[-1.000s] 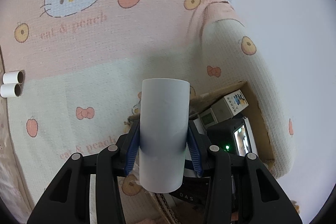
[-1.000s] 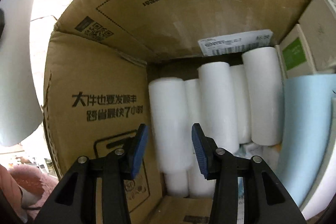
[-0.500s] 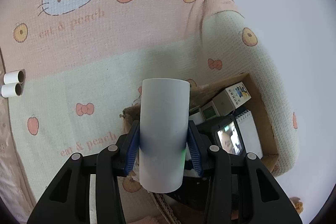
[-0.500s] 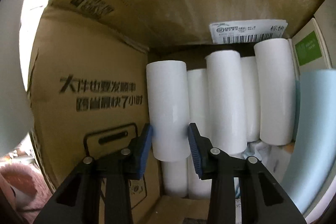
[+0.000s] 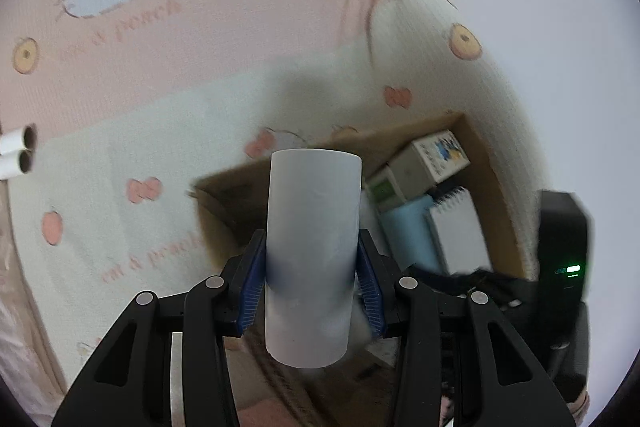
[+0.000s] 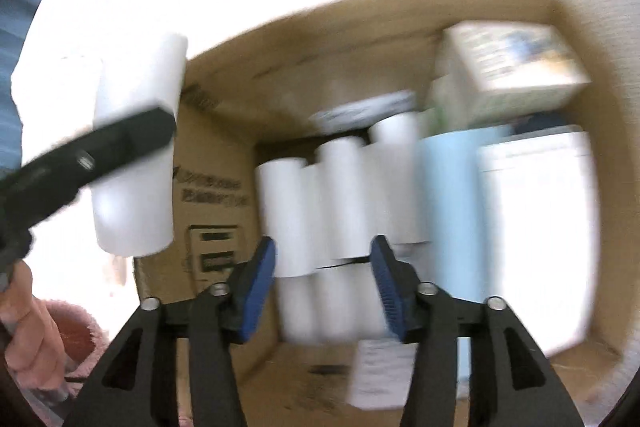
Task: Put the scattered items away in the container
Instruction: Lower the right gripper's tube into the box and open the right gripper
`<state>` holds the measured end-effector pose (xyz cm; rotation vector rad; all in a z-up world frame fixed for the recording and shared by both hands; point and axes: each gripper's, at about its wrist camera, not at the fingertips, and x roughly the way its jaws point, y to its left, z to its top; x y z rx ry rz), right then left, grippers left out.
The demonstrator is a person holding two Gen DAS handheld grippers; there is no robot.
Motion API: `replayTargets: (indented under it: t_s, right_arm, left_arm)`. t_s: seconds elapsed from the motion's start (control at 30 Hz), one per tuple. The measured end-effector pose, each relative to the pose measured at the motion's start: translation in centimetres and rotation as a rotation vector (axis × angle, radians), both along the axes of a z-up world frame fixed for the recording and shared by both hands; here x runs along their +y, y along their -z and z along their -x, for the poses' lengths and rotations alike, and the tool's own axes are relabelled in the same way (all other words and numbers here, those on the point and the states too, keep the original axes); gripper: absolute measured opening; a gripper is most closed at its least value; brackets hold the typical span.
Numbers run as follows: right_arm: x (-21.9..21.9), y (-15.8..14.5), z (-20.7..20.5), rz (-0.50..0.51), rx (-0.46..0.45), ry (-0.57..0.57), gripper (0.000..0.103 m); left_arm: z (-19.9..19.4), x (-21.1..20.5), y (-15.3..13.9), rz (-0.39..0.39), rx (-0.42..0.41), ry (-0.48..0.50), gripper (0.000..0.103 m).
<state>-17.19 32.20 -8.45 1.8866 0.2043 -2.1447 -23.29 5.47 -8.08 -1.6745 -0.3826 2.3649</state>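
Left hand-held gripper [image 5: 311,277] still pinching the white roll [image 5: 312,251], now nearer the cardboard box [image 5: 486,163], right hand-held gripper [image 6: 323,283] spread wider, pulled back from the stacked rolls [image 6: 340,203], empty.

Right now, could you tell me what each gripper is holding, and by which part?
The left gripper holds a white roll by its sides, below mid-length. The right gripper holds nothing.

Right view motion-blurred, overexposed; left softer; fisheye vignette.
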Motion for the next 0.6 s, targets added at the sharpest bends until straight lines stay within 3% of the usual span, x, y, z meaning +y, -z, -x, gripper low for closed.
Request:
replayTargets:
  t_s: [0.1, 0.17, 0.2, 0.23, 0.3, 0.37, 0.43, 0.47, 0.5, 0.57, 0.6]
  right_arm:
    - [2.0, -1.8, -0.1, -0.041, 0.066, 0.009, 0.057]
    - [5.0, -2.2, -3.0, -0.024, 0.076, -0.001, 0.058]
    - [3.6, -2.2, -5.2, -0.02, 0.072, 0.001, 0.061]
    - [4.1, -2.2, -5.3, -0.033, 0.073, 0.007, 0.062]
    - [0.2, -2.0, -4.0, -0.072, 0.091, 0.005, 0.062]
    - [0.1, -1.8, -4.0, -0.097, 0.113, -0.053, 0.062]
    - [0.3, -1.9, -4.2, -0.061, 0.139, -0.056, 0.061]
    - [0.5, -1.8, -4.2, -0.03, 0.141, -0.048, 0.055]
    - [1.4, -2.8, -3.1, 0.002, 0.137, -0.038, 0.035]
    - [1.7, -2.9, -2.5, 0.019, 0.13, -0.029, 0.011]
    - [1.3, -2.5, -2.2, 0.0, 0.14, -0.045, 0.011]
  left_arm:
    - [0.2, 1.4, 0.5, 0.0, -0.042, 0.023, 0.047]
    - [0.3, 2.4, 1.1, 0.001, -0.074, 0.04, 0.047]
    - [0.5, 2.9, 1.5, -0.001, -0.104, 0.045, 0.047]
    - [0.6, 3.2, 1.8, -0.013, -0.13, 0.048, 0.047]
    - [0.7, 3.9, 2.5, -0.038, -0.172, 0.058, 0.047]
    - [1.1, 4.5, 3.5, -0.056, -0.225, 0.049, 0.047]
    - [1.4, 4.7, 4.6, -0.06, -0.269, 0.025, 0.047]
    - [1.5, 5.0, 5.1, -0.044, -0.28, 0.022, 0.047]
    - [1.5, 5.2, 5.4, -0.023, -0.286, 0.019, 0.047]
    - [1.5, 5.5, 5.7, -0.004, -0.285, 0.011, 0.047]
    - [1.5, 5.6, 5.8, 0.011, -0.285, 0.006, 0.047]
